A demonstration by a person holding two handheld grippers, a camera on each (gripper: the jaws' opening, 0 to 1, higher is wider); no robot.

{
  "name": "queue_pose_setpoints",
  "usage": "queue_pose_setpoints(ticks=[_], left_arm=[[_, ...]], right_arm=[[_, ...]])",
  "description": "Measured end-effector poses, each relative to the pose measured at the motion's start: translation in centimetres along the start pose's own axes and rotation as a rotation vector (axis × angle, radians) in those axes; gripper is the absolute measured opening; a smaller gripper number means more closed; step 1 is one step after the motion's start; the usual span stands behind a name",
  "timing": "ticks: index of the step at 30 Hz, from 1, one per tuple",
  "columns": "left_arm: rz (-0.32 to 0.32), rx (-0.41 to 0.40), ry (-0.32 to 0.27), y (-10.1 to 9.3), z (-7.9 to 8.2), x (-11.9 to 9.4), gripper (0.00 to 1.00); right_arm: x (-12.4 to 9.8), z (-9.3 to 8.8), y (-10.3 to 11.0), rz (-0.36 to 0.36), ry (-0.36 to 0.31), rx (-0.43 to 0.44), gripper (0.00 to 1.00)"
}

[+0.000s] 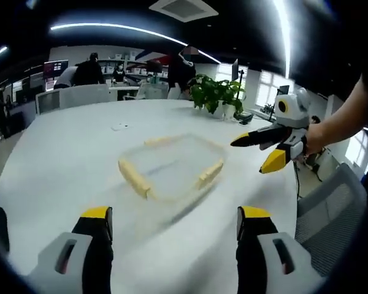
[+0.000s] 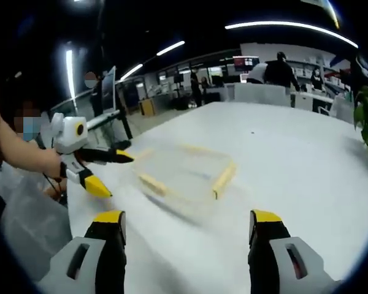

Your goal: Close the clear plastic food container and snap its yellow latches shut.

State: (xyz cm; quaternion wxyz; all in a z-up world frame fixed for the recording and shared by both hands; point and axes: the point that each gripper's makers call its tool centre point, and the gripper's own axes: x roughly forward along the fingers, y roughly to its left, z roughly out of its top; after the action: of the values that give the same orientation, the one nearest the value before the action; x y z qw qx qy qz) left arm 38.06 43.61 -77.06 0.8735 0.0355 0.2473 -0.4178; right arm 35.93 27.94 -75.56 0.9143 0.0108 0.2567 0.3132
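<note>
Left gripper view
Left gripper (image 1: pixel 175 229): 2 yellow-tipped jaws at bottom of frame, spread wide, gripping nothing.
Container (image 1: pixel 172 168): clear, blurred, centre of frame on white table (image 1: pixel 61 159); yellow latches (image 1: pixel 135 177) on its sides.
Right gripper (image 1: pixel 260 153): right of frame, jaws apart, beside the container, not touching.
Plant (image 1: pixel 216 95): upper centre, behind the container.

Right gripper view
Right gripper (image 2: pixel 187 236): jaws at bottom, spread wide, gripping nothing.
Container (image 2: pixel 184 171): centre of frame.
Left gripper (image 2: pixel 107 171): left of frame, jaws apart.

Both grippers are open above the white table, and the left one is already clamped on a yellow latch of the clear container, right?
Not clamped. In the left gripper view the left gripper is open, short of the container, touching no yellow latch. The right gripper is open too, above the white table.
</note>
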Motion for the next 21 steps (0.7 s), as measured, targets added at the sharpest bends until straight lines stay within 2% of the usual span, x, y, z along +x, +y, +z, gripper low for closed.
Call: queue_pose_setpoints(ticks=[14,21], left_arm=[[0.031,-0.035,-0.007,0.4,-0.8,-2.8,0.82],[0.047,-0.051,-0.015,0.3,-1.2,-4.7,0.81]], right_arm=[[-3.0,-0.9,0.2,-0.022,-0.009,0.033,0.82],[-4.3,-0.6,0.3,-0.033,-0.034,0.061,0.81]])
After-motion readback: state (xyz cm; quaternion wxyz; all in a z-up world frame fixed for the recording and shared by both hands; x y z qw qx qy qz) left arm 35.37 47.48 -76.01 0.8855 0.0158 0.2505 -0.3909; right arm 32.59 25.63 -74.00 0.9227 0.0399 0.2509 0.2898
